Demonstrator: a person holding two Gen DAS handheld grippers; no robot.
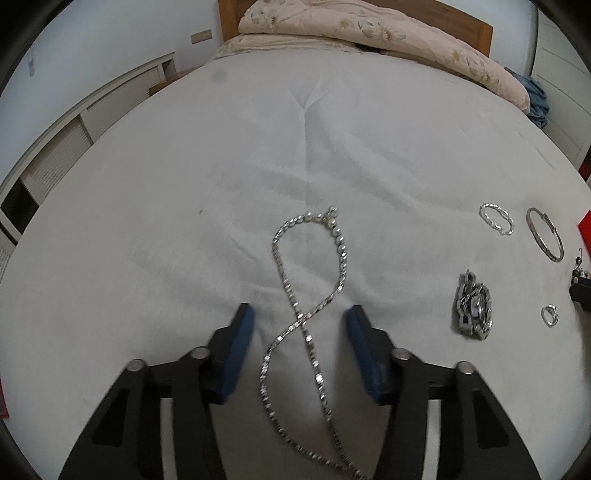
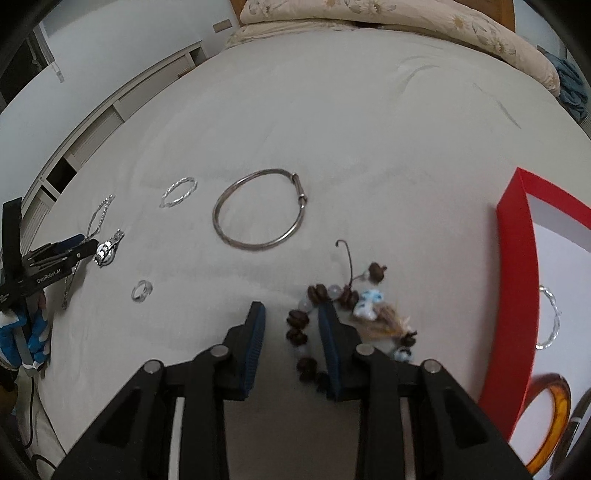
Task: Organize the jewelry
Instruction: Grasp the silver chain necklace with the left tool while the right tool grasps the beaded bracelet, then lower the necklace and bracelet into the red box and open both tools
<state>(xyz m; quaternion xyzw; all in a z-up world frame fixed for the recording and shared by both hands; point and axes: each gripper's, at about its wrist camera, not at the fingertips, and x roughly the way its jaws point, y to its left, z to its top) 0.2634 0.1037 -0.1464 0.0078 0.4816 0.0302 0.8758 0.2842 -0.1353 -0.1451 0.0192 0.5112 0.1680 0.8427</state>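
A silver bead necklace (image 1: 308, 266) lies in a figure-eight on the white bed sheet (image 1: 221, 166). My left gripper (image 1: 297, 314) stands open astride its crossing, both blue pads clear of the chain. In the right wrist view, a brown bead bracelet (image 2: 297, 326) with a blue charm and a tassel lies on the sheet. My right gripper (image 2: 291, 312) is open around its left strand. The right pad rests against the beads and the left pad stands apart. A red box (image 2: 513, 258) sits to the right, with a twisted bangle (image 2: 550, 317) inside.
A plain silver bangle (image 2: 258, 208), a twisted bangle (image 2: 179, 192), a ring (image 2: 141, 290) and a chunky silver watch (image 1: 474, 304) lie on the sheet between the two grippers. An amber bangle (image 2: 554, 417) sits by the box. A folded quilt (image 1: 369, 33) lies at the headboard.
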